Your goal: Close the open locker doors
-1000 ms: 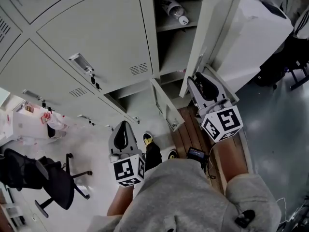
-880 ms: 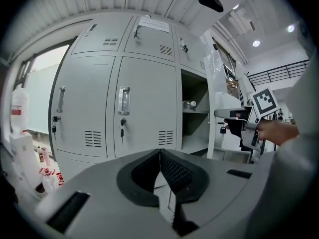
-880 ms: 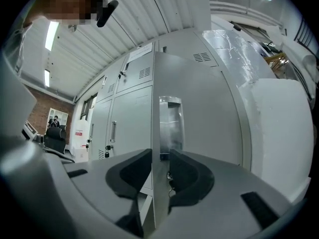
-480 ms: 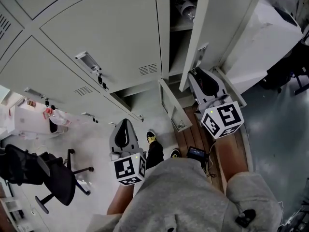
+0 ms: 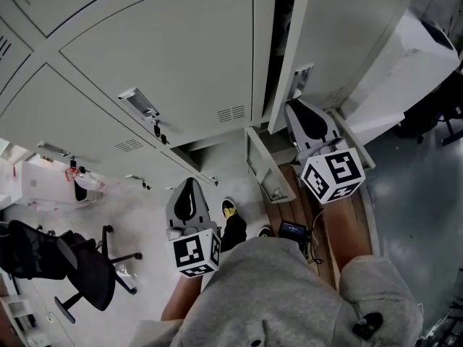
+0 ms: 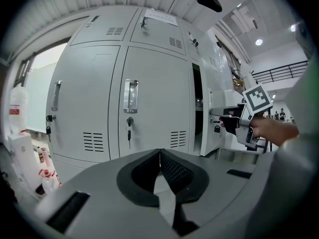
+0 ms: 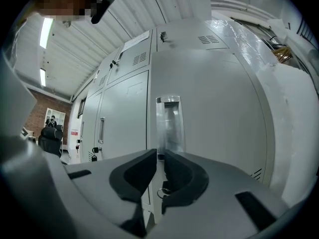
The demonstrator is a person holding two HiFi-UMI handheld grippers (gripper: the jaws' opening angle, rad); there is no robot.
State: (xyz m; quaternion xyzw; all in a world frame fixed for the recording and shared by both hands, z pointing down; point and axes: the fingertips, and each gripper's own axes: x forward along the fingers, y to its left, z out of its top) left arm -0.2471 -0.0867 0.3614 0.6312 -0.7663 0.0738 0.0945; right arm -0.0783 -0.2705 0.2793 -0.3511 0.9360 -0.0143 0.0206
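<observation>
Step in hand: swinging the upper locker door (image 5: 340,42) shut with the right gripper (image 5: 296,105).
Right jaws: they have just been closing and now pinch the door's free edge just beside the recessed handle (image 7: 168,123); the thin edge stands between them.
Left jaws: the left gripper (image 5: 187,185) hangs low in front of the closed lockers (image 5: 173,56), jaws together on nothing.
How to do it well: follow the door's arc about its hinge, not a straight push, so the pinch does not twist the sheet metal. Let go before the edge meets the frame, then press the flat face home, or the jaws may be caught in the gap.
Risk: the key ring (image 7: 162,190) dangling under the handle could snag.
Door, place: top right of the head view, ajar, a dark slit of locker interior to its left.
Door, look: pale grey painted steel, flat, vent slots near its foot.
Remaining: a lower locker door (image 5: 264,166) below it stands wide open, untouched.
</observation>
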